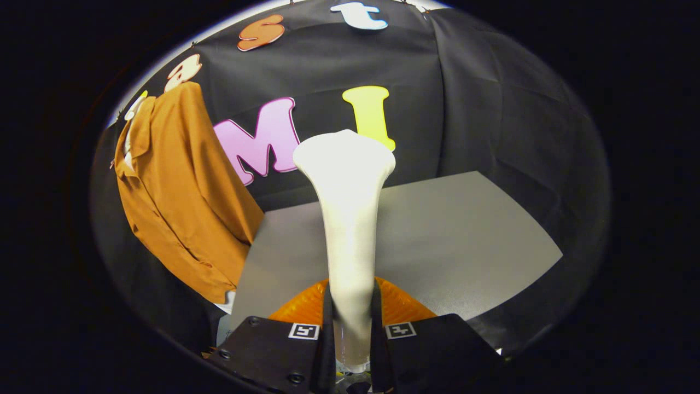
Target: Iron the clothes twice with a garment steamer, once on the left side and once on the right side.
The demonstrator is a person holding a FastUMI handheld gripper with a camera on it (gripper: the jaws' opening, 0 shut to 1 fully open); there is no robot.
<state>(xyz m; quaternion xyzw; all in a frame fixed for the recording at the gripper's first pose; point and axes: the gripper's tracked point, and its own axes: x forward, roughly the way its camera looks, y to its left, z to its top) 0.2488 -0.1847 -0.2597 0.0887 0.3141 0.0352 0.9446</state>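
A white garment steamer [349, 219] stands up between my fingers, its handle clamped at the bottom and its wide head flaring at the top. My gripper [351, 306] is shut on that handle, both fingers pressing its sides. A brown-orange shirt [180, 191] hangs on a hanger against the black cloth wall, off to the left of the steamer and apart from its head. The steamer head is level with the shirt's middle, facing away from me.
A grey table top [465, 246] spreads beyond the fingers and to the right. The black cloth wall [492, 109] closes the back and the right side. The shirt's lower hem hangs past the table's left edge.
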